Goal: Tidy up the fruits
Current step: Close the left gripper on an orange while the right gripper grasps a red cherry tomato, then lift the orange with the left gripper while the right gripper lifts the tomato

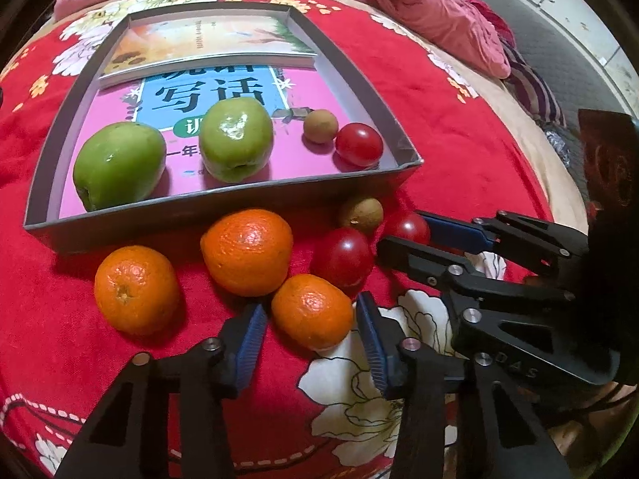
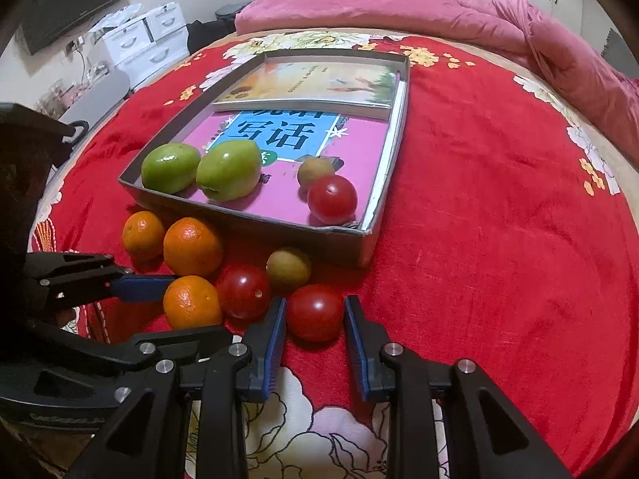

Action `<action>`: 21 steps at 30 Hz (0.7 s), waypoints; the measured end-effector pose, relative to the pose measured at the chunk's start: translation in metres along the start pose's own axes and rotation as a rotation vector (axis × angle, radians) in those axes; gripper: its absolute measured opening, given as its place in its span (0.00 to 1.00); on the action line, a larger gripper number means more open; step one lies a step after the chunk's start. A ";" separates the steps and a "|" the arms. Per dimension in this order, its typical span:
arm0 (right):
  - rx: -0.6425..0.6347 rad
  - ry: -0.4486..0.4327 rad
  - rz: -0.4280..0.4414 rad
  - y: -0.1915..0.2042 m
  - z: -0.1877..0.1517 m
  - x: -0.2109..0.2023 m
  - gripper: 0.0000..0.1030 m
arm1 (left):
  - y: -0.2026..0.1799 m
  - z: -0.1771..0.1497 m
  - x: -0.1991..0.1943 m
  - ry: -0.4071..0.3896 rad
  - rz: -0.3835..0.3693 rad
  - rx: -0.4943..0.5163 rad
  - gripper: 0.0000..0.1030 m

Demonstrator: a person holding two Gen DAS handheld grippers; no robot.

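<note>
Two green fruits (image 1: 120, 165), a longan (image 1: 320, 126) and a tomato (image 1: 358, 144) were already boxed, while the left gripper (image 1: 311, 329) was closed on a mandarin (image 1: 312, 311) and the right gripper (image 2: 315, 321) on a tomato (image 2: 314, 312), four fruits remaining on the bed (image 2: 499, 279).

Both wrist views close, angled steeply down; left from left, right from right; shared: tray (image 1: 223, 199), bedspread (image 2: 499, 219).

Ahead of your claws, the red blanket (image 2: 479, 239) carries a grey box (image 2: 255, 221), oranges, tomatoes and one small brown fruit (image 2: 288, 268).
</note>
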State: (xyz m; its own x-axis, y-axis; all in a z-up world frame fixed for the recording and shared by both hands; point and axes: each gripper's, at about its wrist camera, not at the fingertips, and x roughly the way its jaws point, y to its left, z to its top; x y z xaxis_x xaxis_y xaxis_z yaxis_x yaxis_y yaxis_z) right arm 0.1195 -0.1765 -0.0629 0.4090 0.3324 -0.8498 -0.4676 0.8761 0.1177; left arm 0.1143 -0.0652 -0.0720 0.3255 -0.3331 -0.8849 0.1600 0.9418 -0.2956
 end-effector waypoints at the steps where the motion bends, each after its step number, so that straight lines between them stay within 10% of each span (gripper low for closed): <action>1: 0.002 -0.001 0.004 0.000 0.000 0.000 0.29 | 0.000 0.001 0.001 0.000 0.002 0.002 0.42; 21: 0.015 -0.066 0.075 0.003 0.003 -0.015 0.29 | 0.014 -0.016 -0.041 -0.057 -0.029 0.007 0.38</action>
State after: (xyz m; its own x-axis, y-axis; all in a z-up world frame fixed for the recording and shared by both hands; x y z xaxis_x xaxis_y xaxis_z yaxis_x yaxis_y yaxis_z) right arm 0.1141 -0.1781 -0.0482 0.4246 0.4189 -0.8027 -0.4871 0.8530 0.1875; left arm 0.0881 -0.0374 -0.0461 0.3736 -0.3621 -0.8540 0.1765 0.9316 -0.3178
